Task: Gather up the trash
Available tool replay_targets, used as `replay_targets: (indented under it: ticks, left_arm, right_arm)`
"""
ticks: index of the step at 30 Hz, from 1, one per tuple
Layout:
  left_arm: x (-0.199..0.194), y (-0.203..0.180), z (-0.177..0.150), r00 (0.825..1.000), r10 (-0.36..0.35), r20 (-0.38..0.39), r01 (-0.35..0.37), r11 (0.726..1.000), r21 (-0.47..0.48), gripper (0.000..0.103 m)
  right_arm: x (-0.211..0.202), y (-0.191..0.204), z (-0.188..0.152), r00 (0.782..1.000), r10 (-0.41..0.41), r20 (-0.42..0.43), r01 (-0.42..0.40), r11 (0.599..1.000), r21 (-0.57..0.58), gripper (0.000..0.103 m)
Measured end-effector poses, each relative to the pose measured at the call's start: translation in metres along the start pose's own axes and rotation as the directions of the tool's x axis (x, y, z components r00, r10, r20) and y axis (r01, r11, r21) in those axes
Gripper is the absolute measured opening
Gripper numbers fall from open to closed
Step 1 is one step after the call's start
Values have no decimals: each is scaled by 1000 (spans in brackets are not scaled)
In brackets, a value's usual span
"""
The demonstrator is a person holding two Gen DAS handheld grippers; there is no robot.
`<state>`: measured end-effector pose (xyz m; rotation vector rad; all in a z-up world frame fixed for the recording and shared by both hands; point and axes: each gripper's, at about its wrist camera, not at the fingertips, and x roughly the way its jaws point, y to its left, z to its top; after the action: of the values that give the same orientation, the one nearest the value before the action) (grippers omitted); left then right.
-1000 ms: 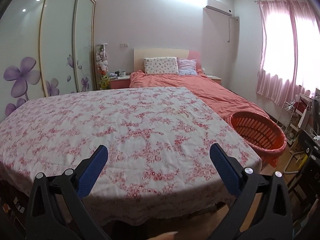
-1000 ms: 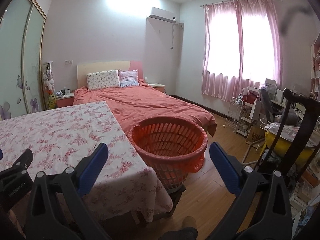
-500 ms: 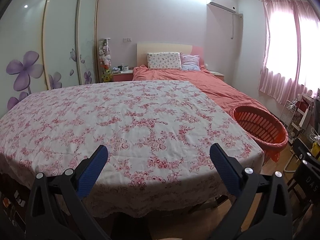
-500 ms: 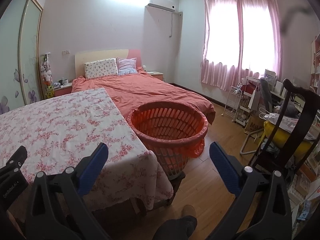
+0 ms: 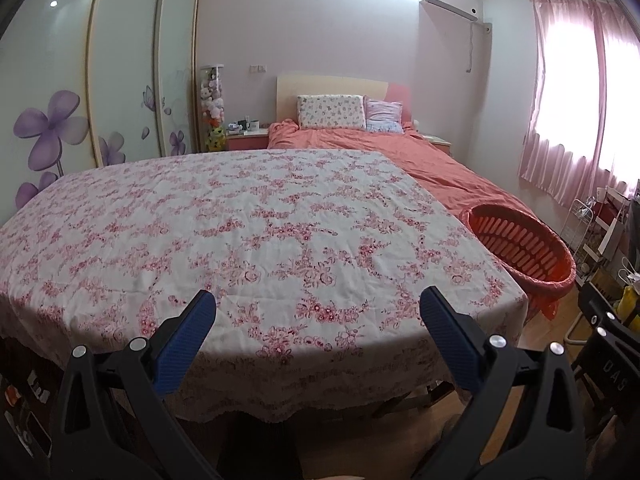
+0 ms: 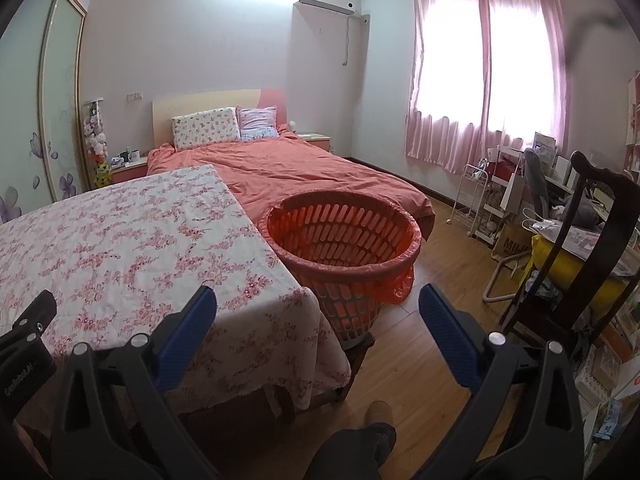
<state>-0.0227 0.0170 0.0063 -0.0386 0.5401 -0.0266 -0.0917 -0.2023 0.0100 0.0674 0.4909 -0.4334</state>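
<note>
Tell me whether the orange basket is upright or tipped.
Upright: the orange basket stands beside the table, rim level, mouth opening upward.

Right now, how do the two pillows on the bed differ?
The floral pillow is wider and cream with small scattered flowers; the striped pillow is narrower, pinkish-lilac and striped. The floral pillow sits nearer the wardrobe side, the striped pillow nearer the window side. Both lean against the headboard.
</note>
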Motion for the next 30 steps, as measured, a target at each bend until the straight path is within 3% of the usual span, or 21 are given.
replay_targets:
  ticks: [19, 30]
  left_arm:
    - [0, 3, -2, 1000, 1, -16, -1, 1000, -13, 100]
    - [-7, 3, 0, 999, 34, 19, -34, 999, -6, 100]
  right_arm:
    - [2, 1, -2, 1000, 16, -15, -16, 1000, 5, 99]
    - [2, 0, -4, 1000, 15, -11, -15, 1000, 12, 99]
